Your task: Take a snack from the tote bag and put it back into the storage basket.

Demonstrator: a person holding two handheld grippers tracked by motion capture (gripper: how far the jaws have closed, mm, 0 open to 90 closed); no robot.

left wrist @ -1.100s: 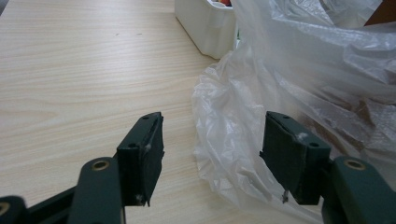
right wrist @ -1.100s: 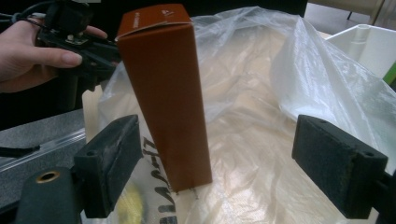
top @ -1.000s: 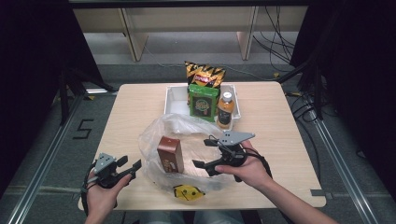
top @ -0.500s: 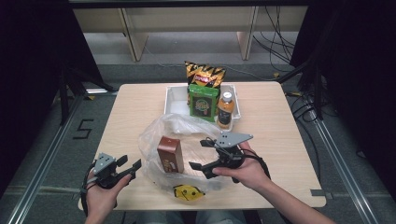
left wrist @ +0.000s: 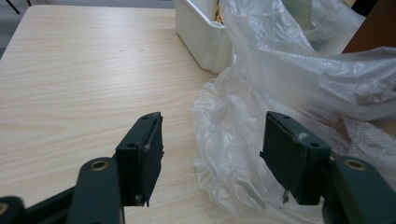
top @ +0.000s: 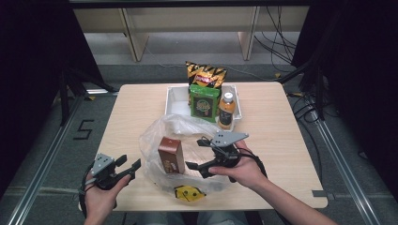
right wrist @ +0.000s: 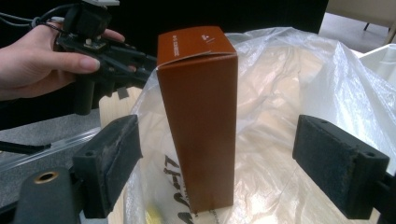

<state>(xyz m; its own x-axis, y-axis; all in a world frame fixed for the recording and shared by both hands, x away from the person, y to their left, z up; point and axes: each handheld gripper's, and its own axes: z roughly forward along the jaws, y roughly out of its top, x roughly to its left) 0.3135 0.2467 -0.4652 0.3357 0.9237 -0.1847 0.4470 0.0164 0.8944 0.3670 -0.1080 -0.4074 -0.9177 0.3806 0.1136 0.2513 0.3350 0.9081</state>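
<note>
A tall brown box (top: 171,155) stands upright inside a clear plastic bag (top: 162,133) at the table's front middle. My right gripper (top: 197,153) is open just right of the box, its jaws pointing at it. In the right gripper view the brown box (right wrist: 198,116) stands between the wide-apart jaws of the right gripper (right wrist: 226,158), untouched by either pad. My left gripper (top: 127,168) is open at the table's front left corner, close to the bag's left edge. In the left gripper view, crumpled bag film (left wrist: 243,121) lies between the jaws of the left gripper (left wrist: 212,158).
A white tray (top: 174,99) at the back middle holds a green box (top: 203,103) and an orange bottle (top: 226,111), with a chips bag (top: 205,75) behind. A small yellow item (top: 189,193) lies at the bag's front edge. Bare tabletop (top: 281,126) lies to the right.
My right gripper has shifted slightly left toward the brown box. The left gripper has stayed where it was.
</note>
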